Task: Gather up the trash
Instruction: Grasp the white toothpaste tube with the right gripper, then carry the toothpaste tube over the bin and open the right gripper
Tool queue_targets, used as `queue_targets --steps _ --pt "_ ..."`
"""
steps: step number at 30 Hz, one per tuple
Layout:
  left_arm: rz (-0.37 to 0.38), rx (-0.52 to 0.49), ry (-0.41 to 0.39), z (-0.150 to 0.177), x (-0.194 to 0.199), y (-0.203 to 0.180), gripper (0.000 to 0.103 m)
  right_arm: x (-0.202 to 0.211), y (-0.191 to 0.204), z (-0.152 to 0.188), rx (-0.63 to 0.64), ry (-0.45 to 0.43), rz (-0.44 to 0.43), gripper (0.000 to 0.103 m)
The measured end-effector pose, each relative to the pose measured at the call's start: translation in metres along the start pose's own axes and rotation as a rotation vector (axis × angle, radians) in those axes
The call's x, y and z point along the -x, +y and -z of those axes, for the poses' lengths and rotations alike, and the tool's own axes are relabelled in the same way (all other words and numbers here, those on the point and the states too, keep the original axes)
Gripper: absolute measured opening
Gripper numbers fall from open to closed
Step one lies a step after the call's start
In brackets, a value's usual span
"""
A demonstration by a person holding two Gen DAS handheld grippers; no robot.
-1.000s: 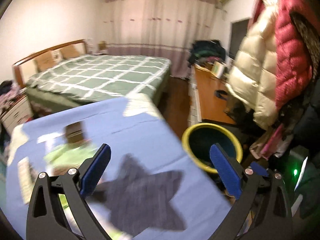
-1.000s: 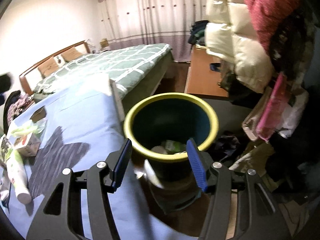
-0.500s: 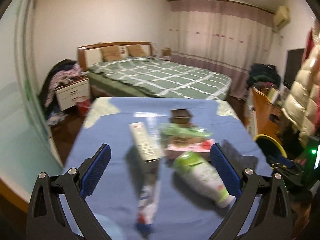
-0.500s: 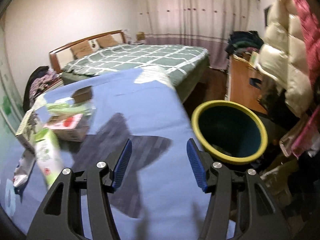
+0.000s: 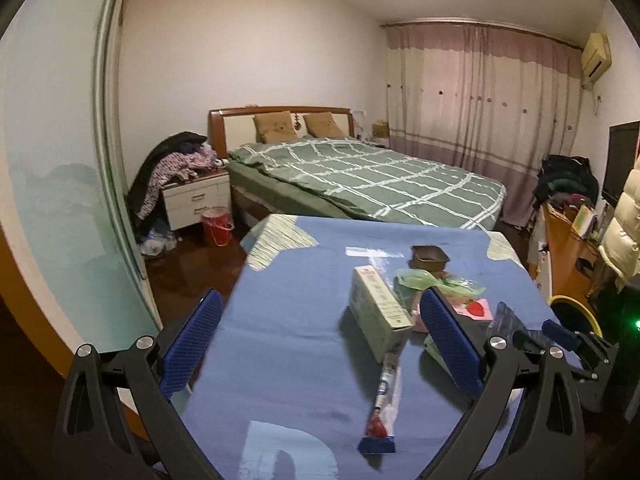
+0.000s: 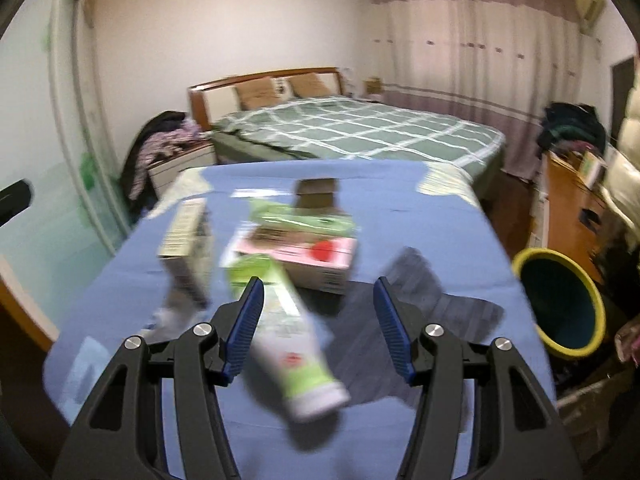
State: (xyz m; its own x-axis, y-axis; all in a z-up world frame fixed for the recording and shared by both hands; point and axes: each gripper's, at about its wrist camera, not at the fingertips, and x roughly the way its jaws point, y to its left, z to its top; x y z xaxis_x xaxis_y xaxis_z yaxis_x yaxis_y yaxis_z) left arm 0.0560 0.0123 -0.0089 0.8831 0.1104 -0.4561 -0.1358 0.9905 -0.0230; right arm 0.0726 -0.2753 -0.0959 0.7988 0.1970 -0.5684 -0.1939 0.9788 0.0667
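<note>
Trash lies on a blue-covered table (image 5: 296, 280): a long pale box (image 5: 378, 312), a toothpaste-like tube (image 5: 386, 396), a pink carton (image 6: 304, 258), a green wrapper (image 6: 304, 218), a small brown tray (image 5: 429, 257) and a white-green tube (image 6: 296, 344). My left gripper (image 5: 320, 344) is open and empty above the table's near left part. My right gripper (image 6: 318, 324) is open and empty, with the white-green tube lying between its fingers. The yellow-rimmed bin (image 6: 560, 300) stands on the floor right of the table.
A bed (image 5: 360, 176) stands behind the table. A nightstand (image 5: 196, 200) with clothes and a red bucket (image 5: 218, 226) stand at the left. A wooden desk (image 6: 572, 200) and hanging jackets are at the right. A glass sliding door (image 5: 60, 200) runs along the left.
Both grippers have swung left from the bin toward the trash on the table. The right one has closed in over the white-green tube. Both stay open.
</note>
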Motion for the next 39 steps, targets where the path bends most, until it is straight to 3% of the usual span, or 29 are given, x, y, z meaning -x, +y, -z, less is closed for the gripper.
queue_targets --steps 12,22,27,35,39 --pt "-0.075 0.032 -0.007 0.002 0.007 0.032 0.098 -0.037 0.088 0.019 0.115 0.118 -0.201 0.054" --pt "-0.077 0.050 0.009 0.007 0.001 0.041 0.098 -0.067 0.119 0.042 0.138 0.228 -0.223 0.053" --pt "-0.072 0.053 0.016 0.008 -0.003 0.039 0.098 -0.082 0.118 0.048 0.130 0.288 -0.246 0.036" --pt "-0.055 0.047 0.035 0.012 -0.010 0.035 0.098 -0.069 0.111 0.048 0.144 0.248 -0.259 0.019" --pt "-0.050 0.043 0.039 0.012 -0.011 0.031 0.098 -0.059 0.100 0.049 0.132 0.221 -0.271 0.016"
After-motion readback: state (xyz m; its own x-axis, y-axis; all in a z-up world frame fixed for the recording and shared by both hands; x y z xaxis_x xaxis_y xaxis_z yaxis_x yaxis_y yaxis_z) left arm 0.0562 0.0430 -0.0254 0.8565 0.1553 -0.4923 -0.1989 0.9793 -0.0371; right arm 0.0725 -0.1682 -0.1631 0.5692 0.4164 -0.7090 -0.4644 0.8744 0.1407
